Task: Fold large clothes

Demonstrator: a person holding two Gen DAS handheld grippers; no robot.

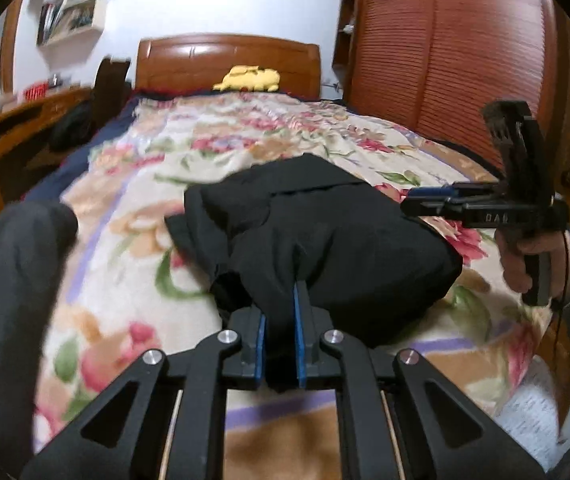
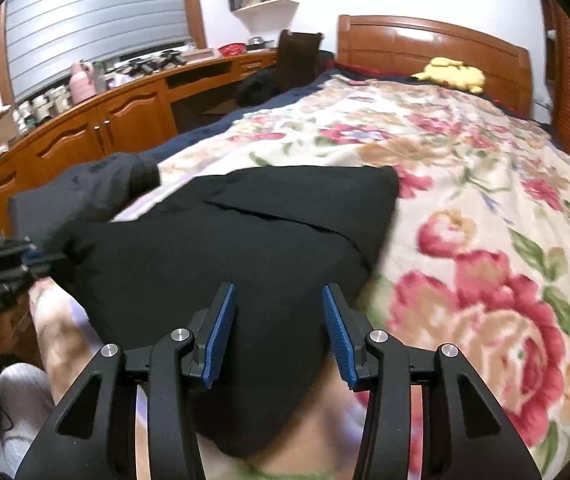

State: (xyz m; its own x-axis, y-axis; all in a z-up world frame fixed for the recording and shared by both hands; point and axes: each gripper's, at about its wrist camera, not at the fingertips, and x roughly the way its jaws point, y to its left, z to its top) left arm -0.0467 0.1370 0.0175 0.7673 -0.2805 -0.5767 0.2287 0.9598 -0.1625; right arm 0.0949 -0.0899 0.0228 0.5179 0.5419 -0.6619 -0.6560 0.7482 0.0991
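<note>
Black fabric garment (image 2: 245,240), large and soft, lies on the near half of the bed, on top of the cream blanket with red and orange flowers (image 2: 485,280). It already looks partly folded: in the right wrist view the body is a compact flat block with a straight layered edge running across the top, and one neat far corner. The side toward the left gripper is not done, it is bunched and lifted into a loose ridge. The black left gripper with blue pads (image 1: 281,332) has its fingers pinched close together on a pleat of that black cloth, fabric filling the gap between the pads. The black right gripper with blue pads (image 2: 279,332) is spread wide and has hold of nothing; it hangs just above the near edge of the garment, cloth visible through the gap. Judging from this, roughly midway: at least one fold is in, the held edge is yet to be laid over and flattened, and a final halving probably remains. A dark grey piece of cloth (image 2: 97,188) sits just beside the black one on the left side; cannot tell whether it is a sleeve or a separate item. Further off, a yellow plush toy (image 1: 247,78) rests against the glossy wooden headboard (image 1: 229,60), well apart from the work.
</note>
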